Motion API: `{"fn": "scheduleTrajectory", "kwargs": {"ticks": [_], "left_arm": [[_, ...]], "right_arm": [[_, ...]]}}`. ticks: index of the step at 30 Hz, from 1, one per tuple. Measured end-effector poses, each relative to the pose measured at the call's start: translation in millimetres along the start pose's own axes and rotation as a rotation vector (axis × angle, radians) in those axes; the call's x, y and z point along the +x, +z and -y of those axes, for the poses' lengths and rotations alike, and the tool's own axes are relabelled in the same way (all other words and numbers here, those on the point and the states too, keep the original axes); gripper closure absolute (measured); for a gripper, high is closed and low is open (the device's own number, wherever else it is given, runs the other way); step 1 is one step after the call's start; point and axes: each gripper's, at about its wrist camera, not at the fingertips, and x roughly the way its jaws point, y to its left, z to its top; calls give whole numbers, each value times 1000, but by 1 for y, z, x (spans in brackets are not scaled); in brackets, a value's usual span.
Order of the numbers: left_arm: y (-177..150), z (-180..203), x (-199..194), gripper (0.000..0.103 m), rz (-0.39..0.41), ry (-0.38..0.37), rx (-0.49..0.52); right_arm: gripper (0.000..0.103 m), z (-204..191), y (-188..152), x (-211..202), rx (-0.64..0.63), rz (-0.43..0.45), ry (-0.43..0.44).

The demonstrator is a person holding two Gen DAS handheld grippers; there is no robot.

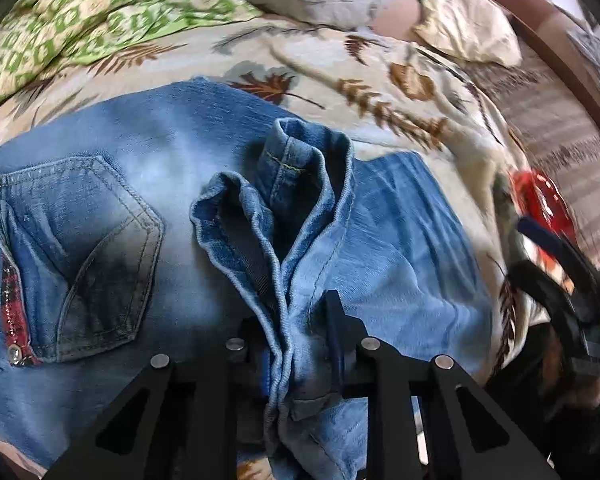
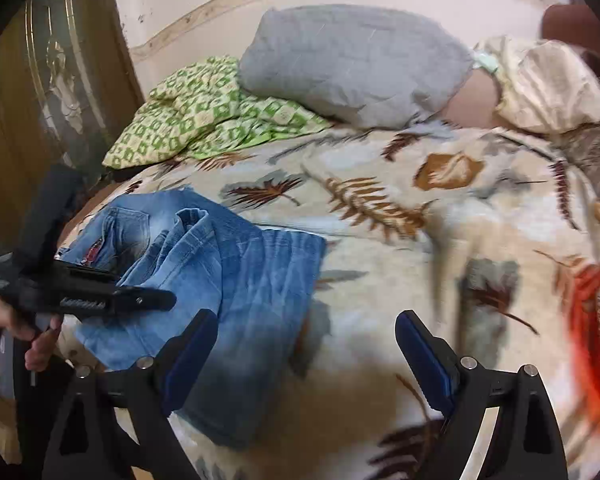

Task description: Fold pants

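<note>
Blue jeans (image 1: 140,168) lie on the leaf-print bedspread (image 1: 340,64), back pocket (image 1: 84,252) up, folded. My left gripper (image 1: 296,340) is shut on the bunched leg hems (image 1: 284,208), which lie over the seat of the jeans. In the right wrist view the jeans (image 2: 236,272) lie at the lower left with the left gripper (image 2: 148,300) on them. My right gripper (image 2: 306,344) is open and empty, above the bedspread (image 2: 380,280) just right of the jeans.
A green patterned cloth (image 2: 204,120), a grey pillow (image 2: 352,64) and a cream pillow (image 2: 540,84) lie at the head of the bed. A red object (image 2: 588,312) is at the right edge. A wooden door (image 2: 40,100) stands left.
</note>
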Motion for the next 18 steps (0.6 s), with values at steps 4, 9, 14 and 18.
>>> {"fn": "scheduleTrajectory", "kwargs": {"ticks": [4,9,14,18], "left_arm": [[-15,-14,-5,81,11,-35,4],[-25,-26,-3,80,49,-82,-21],[-30,-19,-14,81,115,-77,25],[-23,0,-39,83,185,-107,97]], "right_arm": [[11,-2,18,31,2,-49,62],[19,1,35,94,103,-207,223],[73,-14,31,114,68,-203,284],[89,-15,34,87,32,-141,279]]}}
